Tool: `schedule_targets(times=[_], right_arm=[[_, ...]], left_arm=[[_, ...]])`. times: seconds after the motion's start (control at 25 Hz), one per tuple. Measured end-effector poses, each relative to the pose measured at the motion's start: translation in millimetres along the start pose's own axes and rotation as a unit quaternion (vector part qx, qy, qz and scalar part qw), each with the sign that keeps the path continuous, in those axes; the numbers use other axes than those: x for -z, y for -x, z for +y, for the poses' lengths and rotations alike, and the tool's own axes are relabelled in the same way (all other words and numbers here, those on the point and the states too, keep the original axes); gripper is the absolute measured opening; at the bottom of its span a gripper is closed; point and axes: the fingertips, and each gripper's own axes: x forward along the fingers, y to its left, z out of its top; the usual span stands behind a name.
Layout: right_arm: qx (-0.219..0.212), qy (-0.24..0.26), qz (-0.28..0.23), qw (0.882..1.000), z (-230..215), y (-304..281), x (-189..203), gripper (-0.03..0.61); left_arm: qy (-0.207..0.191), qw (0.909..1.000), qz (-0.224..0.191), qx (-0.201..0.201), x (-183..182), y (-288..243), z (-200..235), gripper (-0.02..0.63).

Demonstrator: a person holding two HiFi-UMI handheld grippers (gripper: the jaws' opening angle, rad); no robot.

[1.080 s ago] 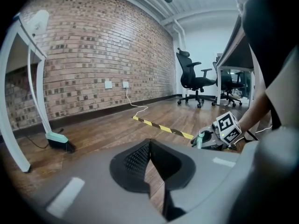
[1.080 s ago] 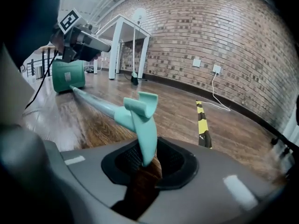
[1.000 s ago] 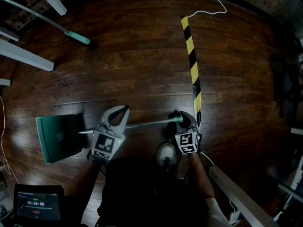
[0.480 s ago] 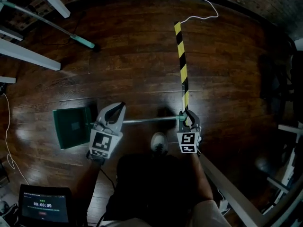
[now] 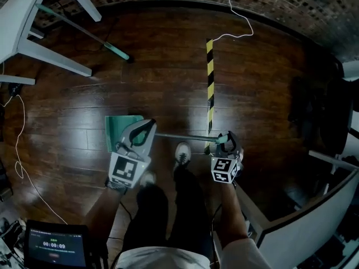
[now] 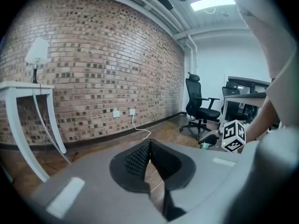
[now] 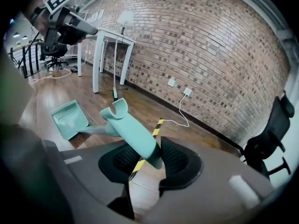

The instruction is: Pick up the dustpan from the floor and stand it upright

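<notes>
Firmly pinches the teal handle end of the dustpan (image 5: 120,132) in the right gripper (image 5: 227,140), pan end down by the wooden floor (image 5: 168,66); holds the left gripper (image 6: 148,146) closed on nothing near the shaft.

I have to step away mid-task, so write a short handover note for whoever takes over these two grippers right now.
Left gripper: jaws together, nothing between them, held high.
Right gripper: shut on the teal handle of the dustpan.
Dustpan: slanted, pan end low over the wooden floor. I can't tell whether the pan touches it.
Done: handle end picked up.
Left: bring the handle vertical, stand the dustpan upright, release.
</notes>
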Motion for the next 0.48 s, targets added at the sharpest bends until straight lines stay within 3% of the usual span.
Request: schedule_targets(times=[0.24, 0.48], right_arm=[[0.020, -0.012, 0.052, 0.998, -11.4, 53.8, -27.5, 0.170], [-0.004, 0.023, 0.034, 0.999, 9.4, 88.0, -65.2, 0.213]], left_arm=[[-0.014, 0.9997, -0.004, -0.020, -63.8, 55.0, 6.7, 0.002], [-0.017, 0.9989, -0.010, -0.042, -98.7, 103.8, 5.9, 0.002]])
